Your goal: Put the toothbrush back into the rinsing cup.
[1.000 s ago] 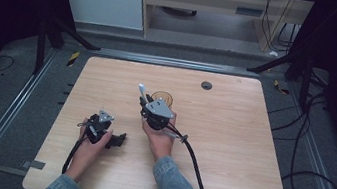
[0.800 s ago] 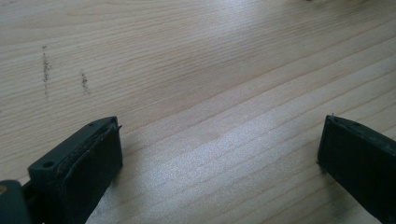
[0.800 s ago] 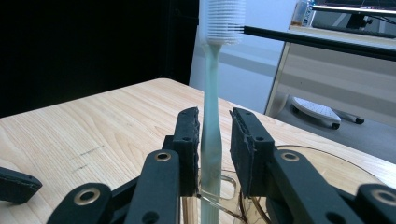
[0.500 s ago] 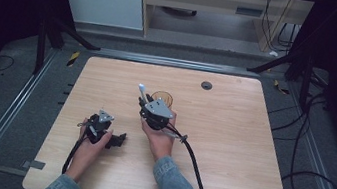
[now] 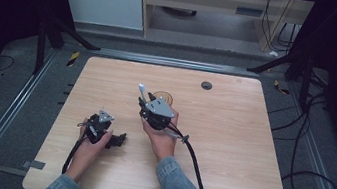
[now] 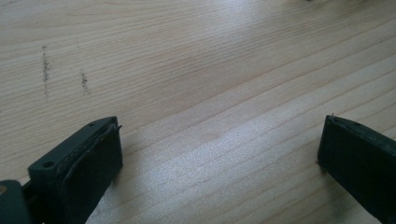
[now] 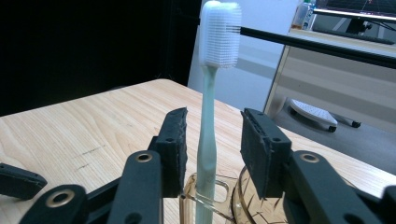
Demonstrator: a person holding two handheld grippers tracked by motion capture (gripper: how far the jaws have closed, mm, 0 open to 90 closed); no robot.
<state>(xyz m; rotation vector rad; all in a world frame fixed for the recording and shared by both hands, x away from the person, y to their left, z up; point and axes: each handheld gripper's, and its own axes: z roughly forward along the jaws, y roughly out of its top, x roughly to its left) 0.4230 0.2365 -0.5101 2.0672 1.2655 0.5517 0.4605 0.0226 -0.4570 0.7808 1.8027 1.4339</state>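
A pale green toothbrush (image 7: 206, 135) with white bristles stands upright in a clear amber cup (image 7: 254, 207). My right gripper (image 7: 214, 120) is open, one jaw on each side of the handle with a small gap on both sides. From above, the toothbrush (image 5: 142, 90) sticks up beside the amber cup (image 5: 164, 96) at the table's middle, and the right gripper (image 5: 148, 105) is right against them. My left gripper (image 5: 105, 133) rests low at the front left. Its own camera shows the left gripper (image 6: 219, 154) wide open over bare wood, nothing between its jaws.
The wooden table (image 5: 231, 134) carries a small black round disc (image 5: 207, 85) near its far edge. The right gripper's black cable (image 5: 195, 169) trails toward the front edge. Metal rails and loose cables lie on the floor around the table; cabinets stand behind.
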